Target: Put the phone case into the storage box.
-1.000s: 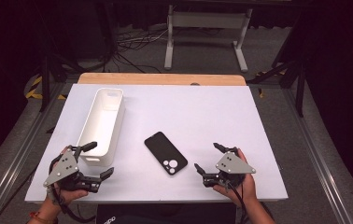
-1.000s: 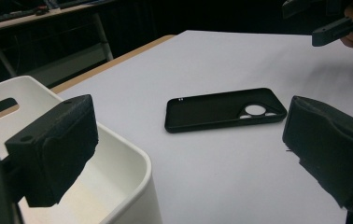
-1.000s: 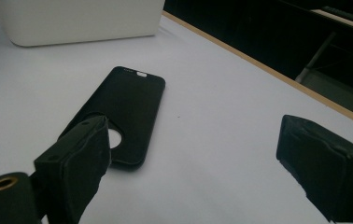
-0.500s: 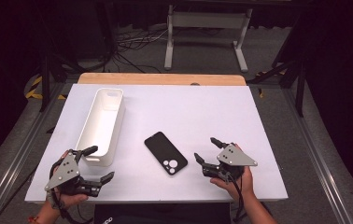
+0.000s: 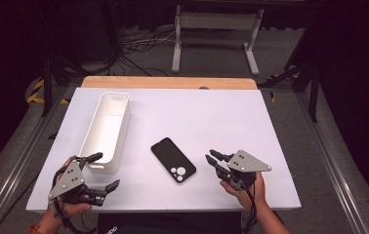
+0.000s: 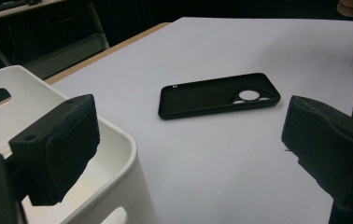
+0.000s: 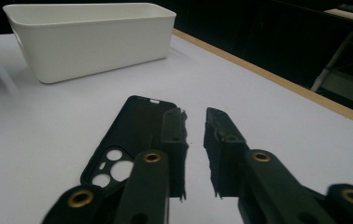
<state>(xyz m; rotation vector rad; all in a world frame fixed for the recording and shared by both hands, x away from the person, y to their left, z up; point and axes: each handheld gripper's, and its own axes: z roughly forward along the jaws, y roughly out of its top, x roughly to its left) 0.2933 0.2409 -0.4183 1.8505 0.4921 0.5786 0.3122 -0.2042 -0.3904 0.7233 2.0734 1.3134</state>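
Note:
A black phone case (image 5: 174,160) lies flat at the middle of the white table (image 5: 197,117), its camera holes toward the near edge. A long white bin (image 5: 107,129) stands empty to its left. My left gripper (image 5: 108,170) is open wide at the bin's near end; in the left gripper view one jaw hangs over the bin's corner (image 6: 114,140) and the case (image 6: 219,95) lies ahead. My right gripper (image 5: 209,155) sits right of the case. Its jaws have just been closing and stand almost together with nothing between them (image 7: 195,114), beside the case (image 7: 128,135).
A wooden strip (image 5: 168,82) borders the table's far edge. Beyond it are a metal stand (image 5: 212,29) and cables on the dark floor. Metal rails run along both sides of the table. The bin (image 7: 90,37) stands beyond the case in the right gripper view.
The right gripper's jaws have come together from wide open. That hand has shifted slightly. The left gripper, the case and the bin have stayed put.

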